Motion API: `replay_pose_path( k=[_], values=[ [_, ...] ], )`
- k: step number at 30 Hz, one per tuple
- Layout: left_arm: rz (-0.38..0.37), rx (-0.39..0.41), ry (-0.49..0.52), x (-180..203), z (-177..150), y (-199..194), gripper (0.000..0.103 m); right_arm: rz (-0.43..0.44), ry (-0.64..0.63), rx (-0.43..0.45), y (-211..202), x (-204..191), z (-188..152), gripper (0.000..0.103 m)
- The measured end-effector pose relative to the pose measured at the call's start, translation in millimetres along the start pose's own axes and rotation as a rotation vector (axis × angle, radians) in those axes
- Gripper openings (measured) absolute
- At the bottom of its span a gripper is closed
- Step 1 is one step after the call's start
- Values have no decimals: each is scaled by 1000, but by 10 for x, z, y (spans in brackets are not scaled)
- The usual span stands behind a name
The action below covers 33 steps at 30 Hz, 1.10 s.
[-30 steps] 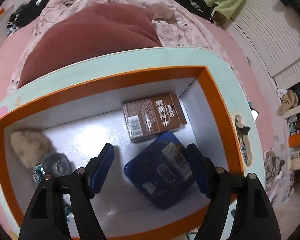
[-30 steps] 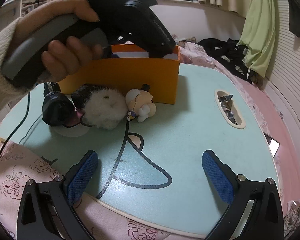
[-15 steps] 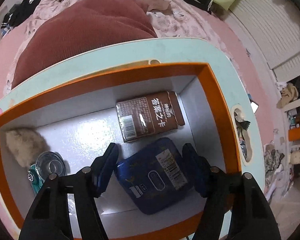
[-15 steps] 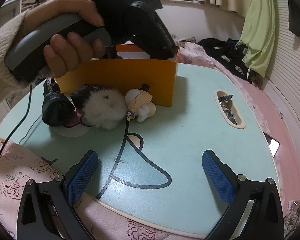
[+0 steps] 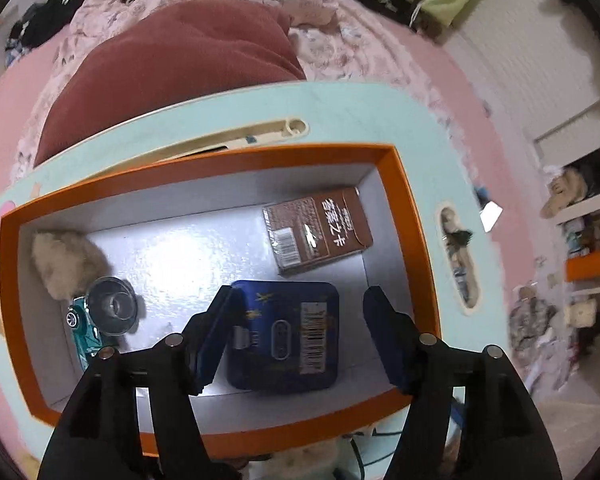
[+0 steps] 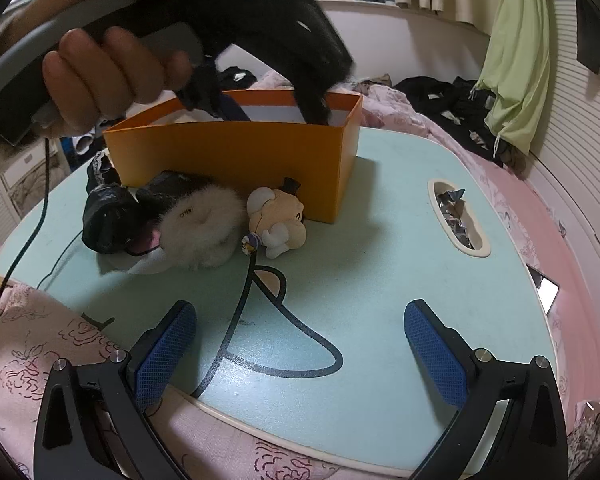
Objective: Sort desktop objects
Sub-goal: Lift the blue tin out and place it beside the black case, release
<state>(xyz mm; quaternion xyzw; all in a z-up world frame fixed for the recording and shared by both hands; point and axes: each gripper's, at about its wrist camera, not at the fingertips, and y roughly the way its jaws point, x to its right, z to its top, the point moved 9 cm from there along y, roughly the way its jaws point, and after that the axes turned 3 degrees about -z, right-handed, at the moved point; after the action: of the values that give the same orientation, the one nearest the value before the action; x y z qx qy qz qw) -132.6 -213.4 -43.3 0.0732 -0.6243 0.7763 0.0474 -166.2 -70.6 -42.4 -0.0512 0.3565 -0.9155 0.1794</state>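
My left gripper (image 5: 302,332) points down into the orange box (image 5: 404,184). Its jaws are opening. A dark blue tin (image 5: 288,336) lies flat on the box floor between them; the right pad stands clear of it. Also in the box lie a brown carton (image 5: 320,232), a beige fluffy ball (image 5: 64,256), a small glass (image 5: 112,306) and a teal toy car (image 5: 82,332). My right gripper (image 6: 300,356) stands open over the near table edge, with nothing between its fingers. In front of the orange box (image 6: 236,152) lie a white pompom (image 6: 204,228), a cream figurine (image 6: 278,216) and a black bundle (image 6: 112,216).
A person's hand (image 6: 112,80) holds the left gripper above the box. The mint table (image 6: 380,280) has an oval slot (image 6: 458,216) with foil scraps at the right. A black cord (image 6: 236,320) runs across the tabletop. Pink bedding and clothes surround the table.
The left jaws narrowed around the blue tin, then widened. The tin turned from slanted to square between them. The right gripper has not moved.
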Motion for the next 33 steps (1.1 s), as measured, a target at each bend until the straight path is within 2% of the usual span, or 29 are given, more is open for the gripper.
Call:
replay_pose_path(
  k=[3, 6, 7, 8, 10, 11, 12, 13, 19, 21, 27, 29, 33],
  values=[
    [95, 10, 51, 66, 45, 89, 80, 0, 0, -1, 0, -2, -5, 103],
    [54, -63, 38, 15, 26, 242, 87, 2, 4, 0, -19, -6, -6, 103],
    [9, -87, 27, -13, 13, 294, 91, 1, 4, 0, -22, -5, -5, 103],
    [24, -77, 56, -31, 29, 288, 94, 1, 4, 1, -25, -8, 6, 103],
    [18, -81, 77, -93, 14, 277, 93, 1, 4, -1, -8, 4, 6, 103],
    [28, -80, 77, -134, 3, 265, 83, 1, 4, -1, -1, 9, 9, 103],
    [74, -62, 97, -184, 3, 236, 73, 0, 4, 0, 2, 8, 12, 103],
    [141, -39, 135, -236, 12, 194, 68, 0, 3, 0, 1, 9, 8, 103],
    [94, -22, 159, -328, -35, 112, 68, 0, 4, 2, 4, 10, 10, 103],
    [56, 11, 156, -329, -41, 7, 68, 0, 3, 2, 5, 7, 10, 103],
    [-52, 208, 188, -283, -67, -730, 68, 0, 3, 2, 3, 11, 3, 103],
    [-101, 282, 228, -236, -236, -1057, 68, 1, 3, 3, -2, 14, -1, 103],
    [-166, 343, 294, -220, -630, -1272, 68, 1, 3, 3, 0, 12, -2, 103]
  ],
)
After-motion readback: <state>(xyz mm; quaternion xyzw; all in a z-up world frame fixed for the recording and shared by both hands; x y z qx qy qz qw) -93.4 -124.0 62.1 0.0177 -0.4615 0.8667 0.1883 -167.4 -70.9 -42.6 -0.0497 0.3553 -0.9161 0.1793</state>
